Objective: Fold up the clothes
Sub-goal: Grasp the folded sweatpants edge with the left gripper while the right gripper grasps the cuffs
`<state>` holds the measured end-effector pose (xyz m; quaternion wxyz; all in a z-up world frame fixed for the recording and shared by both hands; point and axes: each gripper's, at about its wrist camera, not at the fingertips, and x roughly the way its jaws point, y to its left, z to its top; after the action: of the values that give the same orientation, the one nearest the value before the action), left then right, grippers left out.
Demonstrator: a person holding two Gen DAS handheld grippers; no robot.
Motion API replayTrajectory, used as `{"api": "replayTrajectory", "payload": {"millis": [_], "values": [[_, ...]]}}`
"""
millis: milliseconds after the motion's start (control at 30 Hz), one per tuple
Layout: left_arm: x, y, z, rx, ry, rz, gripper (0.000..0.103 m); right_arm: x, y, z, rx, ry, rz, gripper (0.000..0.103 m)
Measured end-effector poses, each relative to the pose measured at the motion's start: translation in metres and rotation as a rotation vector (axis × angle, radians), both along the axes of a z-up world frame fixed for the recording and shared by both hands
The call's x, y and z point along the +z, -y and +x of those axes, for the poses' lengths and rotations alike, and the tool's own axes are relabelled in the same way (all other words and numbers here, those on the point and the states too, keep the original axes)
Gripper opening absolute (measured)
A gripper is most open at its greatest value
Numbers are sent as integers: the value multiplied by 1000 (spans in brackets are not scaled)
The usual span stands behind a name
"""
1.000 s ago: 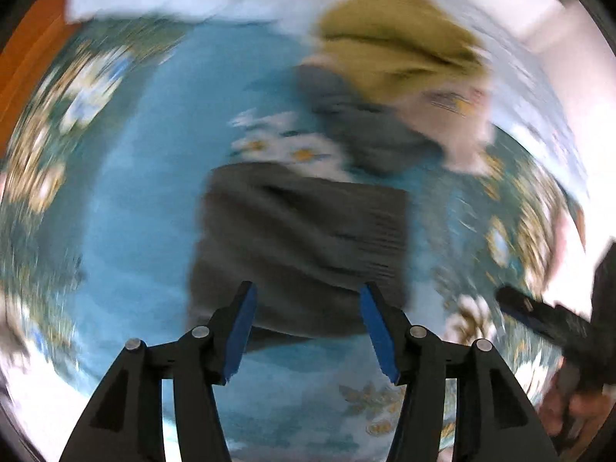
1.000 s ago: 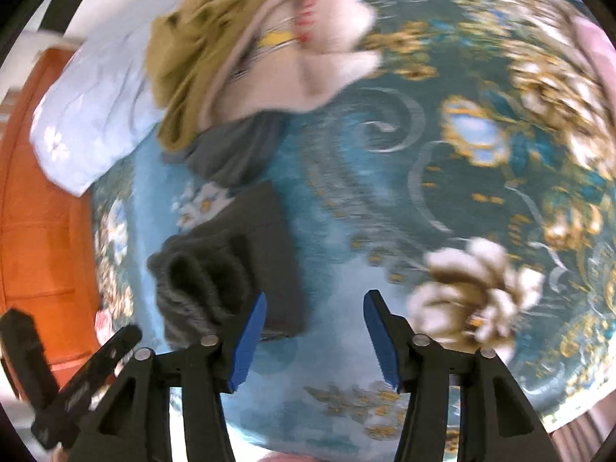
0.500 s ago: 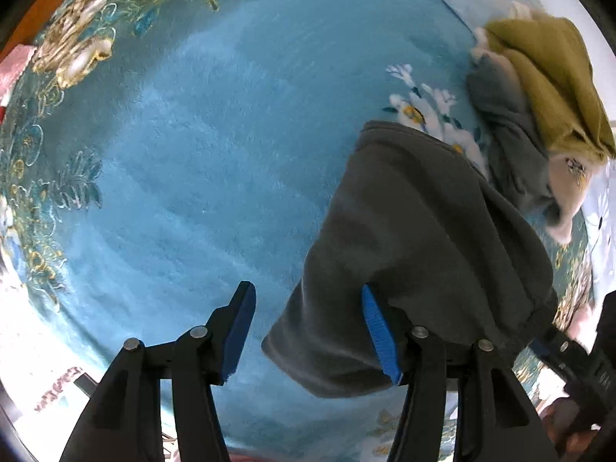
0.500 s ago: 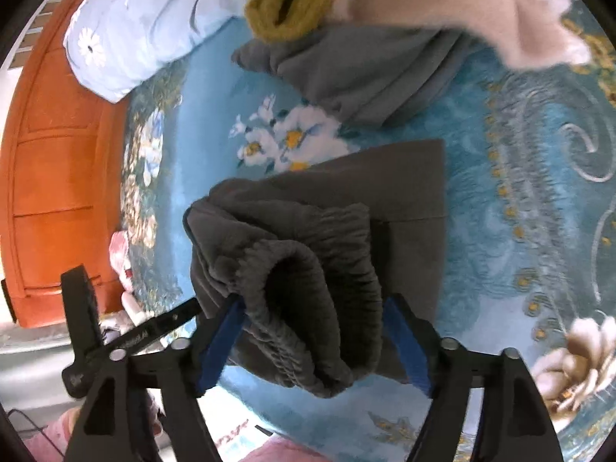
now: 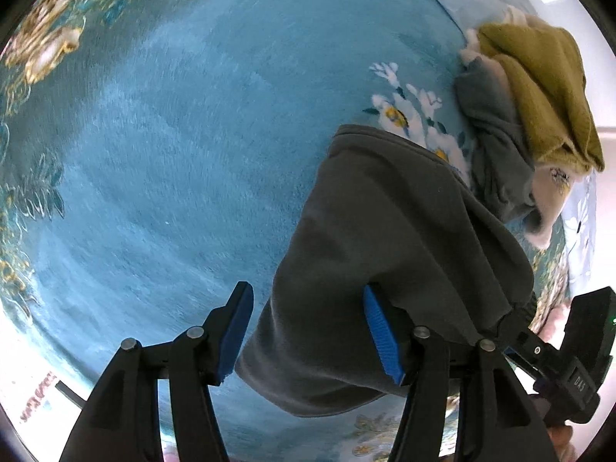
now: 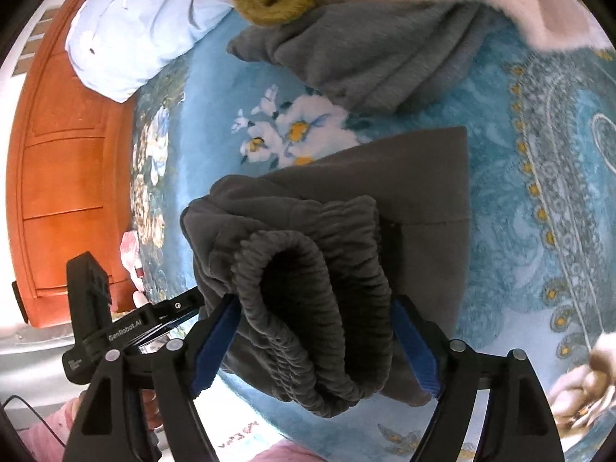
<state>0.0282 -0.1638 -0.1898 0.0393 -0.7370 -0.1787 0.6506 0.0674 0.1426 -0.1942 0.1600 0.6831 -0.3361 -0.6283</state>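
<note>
Both tools (jaws wide) straddle the dark grey trousers [image 6: 346,231]: left tool [image 5: 308,331], right tool [image 6: 315,342].

Bed [image 5: 161,161] with teal floral blanket — it bore dark grey trousers [image 5: 392,238], a clothes heap [image 5: 531,115] and a pale blue pillow [image 6: 142,27].

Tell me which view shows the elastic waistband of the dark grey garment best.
The right wrist view: the waistband sits bunched between the right hand-held gripper fingers, its ribbing clear. The left wrist view shows only the garment's smooth back; the waistband is nearly hidden.
</note>
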Motion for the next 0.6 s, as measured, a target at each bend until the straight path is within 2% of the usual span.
{"api": "replayTrajectory", "payload": {"millis": [100,167,267,367,467,533,600], "values": [[3,-1,0,-7,-1,44,59,1,-1,-1,-8,-7,-33,82],[6,-7,0,-42,-11,45,57,4,-4,-1,-16,-14,-62,80],[13,-16,1,-86,-24,72,54,14,-15,1,-33,-35,-126,74],[21,-27,2,-131,-39,102,54,29,-25,3,-45,-70,-164,74],[24,-49,3,-197,-45,128,54,42,-37,5,-62,-109,-150,74],[26,-63,4,-251,-47,131,54,41,-47,7,-91,-103,-126,74],[25,-64,5,-266,-41,109,54,37,-58,8,-124,-88,-99,74]]}}
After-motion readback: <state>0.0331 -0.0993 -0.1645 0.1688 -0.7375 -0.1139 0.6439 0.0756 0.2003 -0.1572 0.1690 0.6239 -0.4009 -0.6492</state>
